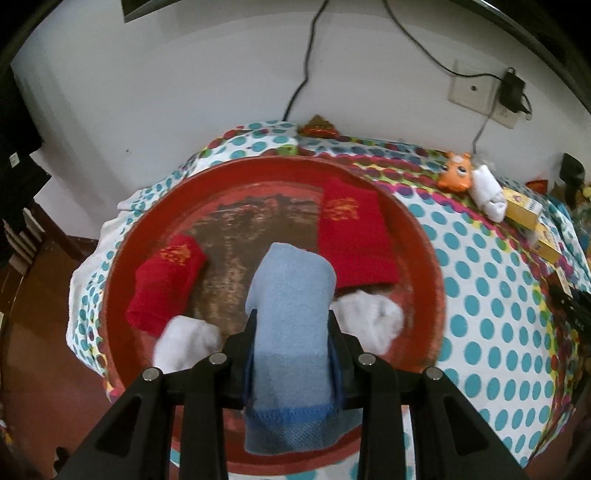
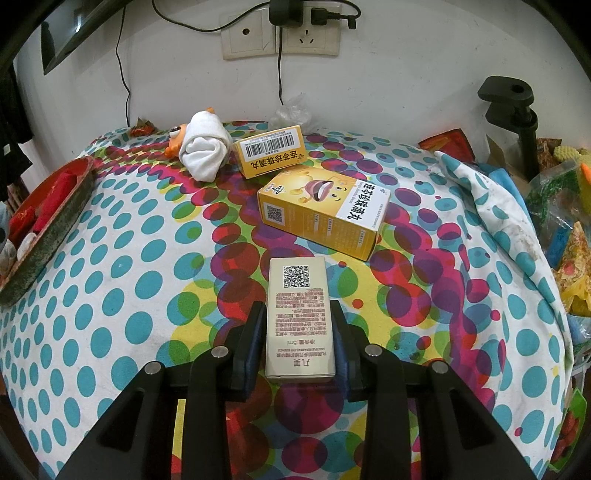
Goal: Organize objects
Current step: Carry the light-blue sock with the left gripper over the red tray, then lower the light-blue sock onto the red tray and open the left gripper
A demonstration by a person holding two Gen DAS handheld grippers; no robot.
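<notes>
My left gripper is shut on a light blue sock and holds it over the round red tray. Two red socks with white toes lie in the tray, left and right of the blue one. My right gripper is shut on a beige box with a QR code, just above the dotted cloth. Two yellow medicine boxes lie beyond it. A rolled white sock rests against an orange toy at the back.
The table carries a dotted cloth. The tray's edge shows at the left of the right wrist view. Clutter of bags and a black clamp stand at the right. Wall sockets and cables are behind.
</notes>
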